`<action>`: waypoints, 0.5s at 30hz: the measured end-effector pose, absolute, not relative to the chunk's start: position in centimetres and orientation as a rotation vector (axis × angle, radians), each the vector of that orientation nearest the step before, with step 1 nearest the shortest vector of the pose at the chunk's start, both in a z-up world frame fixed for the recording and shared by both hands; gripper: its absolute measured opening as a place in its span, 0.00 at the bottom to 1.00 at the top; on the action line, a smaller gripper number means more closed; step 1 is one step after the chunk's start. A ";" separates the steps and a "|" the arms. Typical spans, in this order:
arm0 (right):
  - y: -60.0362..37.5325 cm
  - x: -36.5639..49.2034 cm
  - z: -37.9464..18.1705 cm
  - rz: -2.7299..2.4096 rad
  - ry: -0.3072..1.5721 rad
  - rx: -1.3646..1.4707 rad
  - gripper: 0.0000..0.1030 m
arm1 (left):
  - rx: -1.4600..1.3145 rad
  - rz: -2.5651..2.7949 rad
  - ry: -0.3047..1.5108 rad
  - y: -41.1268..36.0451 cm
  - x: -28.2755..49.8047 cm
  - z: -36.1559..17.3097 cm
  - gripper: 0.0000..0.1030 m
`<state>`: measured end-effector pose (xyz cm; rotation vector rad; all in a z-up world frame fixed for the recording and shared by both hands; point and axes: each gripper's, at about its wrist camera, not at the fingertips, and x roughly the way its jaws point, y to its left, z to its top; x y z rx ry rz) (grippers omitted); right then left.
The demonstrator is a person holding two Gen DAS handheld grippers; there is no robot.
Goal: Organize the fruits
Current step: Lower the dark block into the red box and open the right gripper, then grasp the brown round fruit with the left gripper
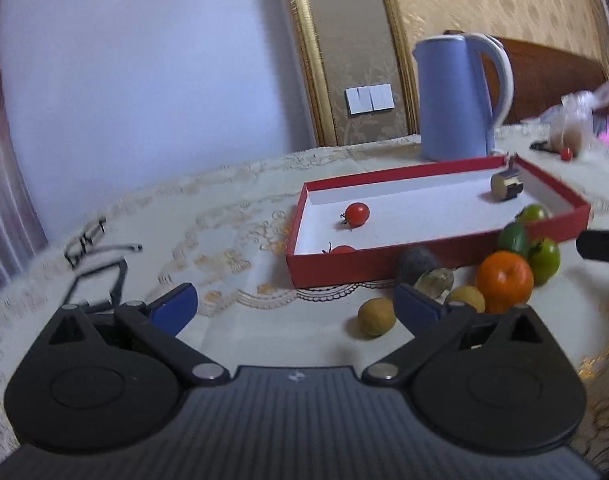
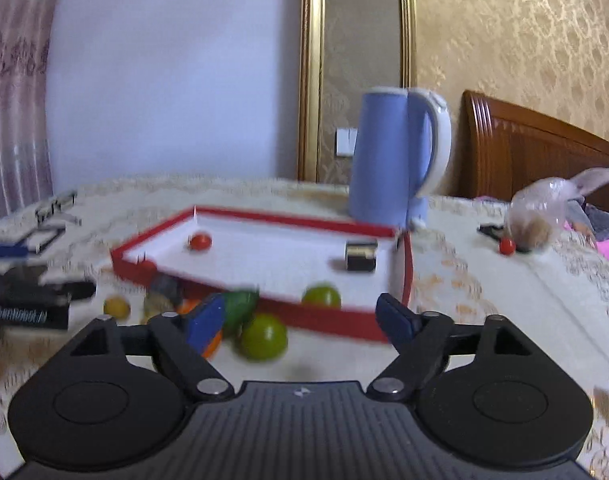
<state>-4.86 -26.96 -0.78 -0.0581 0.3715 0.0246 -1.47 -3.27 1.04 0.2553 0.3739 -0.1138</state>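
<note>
Both tongs released, nothing btwn the blue pads: left tongs gape wide nr a small yellow-brown fruit; right tongs face a green fruit. Red box on the counter holds 2 cherry tomatoes, prob. sorted already. Orange & the rest cluster vs. the box's near wall, so approach room there is tight; open cloth to the left.

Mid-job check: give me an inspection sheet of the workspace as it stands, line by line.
Surface: table under a cream embroidered cloth.
Job's things: red tray holds two small tomatoes, a green fruit and a dark roll; orange, green and yellowish fruits lie outside its near wall.
Clutter: blue kettle, glasses, plastic bag, stray tomato.
Grippers: left tongs open, empty; right tongs open, empty.
Cables: nothing seen.
Surroundings: wall switch, curtain, wooden headboard.
</note>
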 end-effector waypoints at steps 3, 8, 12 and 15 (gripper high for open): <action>-26.8 -4.7 -1.4 0.009 0.384 -0.071 0.81 | 0.267 -0.162 0.384 -3.6 -1.2 0.8 1.00; -27.3 -4.9 -1.9 0.008 0.391 -0.035 0.92 | 0.273 -0.200 0.432 -4.2 -0.1 0.2 1.00; -27.8 -5.1 -1.8 -0.016 0.389 0.010 1.00 | 0.259 -0.217 0.460 -4.3 0.8 0.2 1.00; -28.0 -5.3 -1.7 -0.018 0.374 0.010 1.00 | 0.257 -0.224 0.514 -4.5 1.7 -0.2 1.00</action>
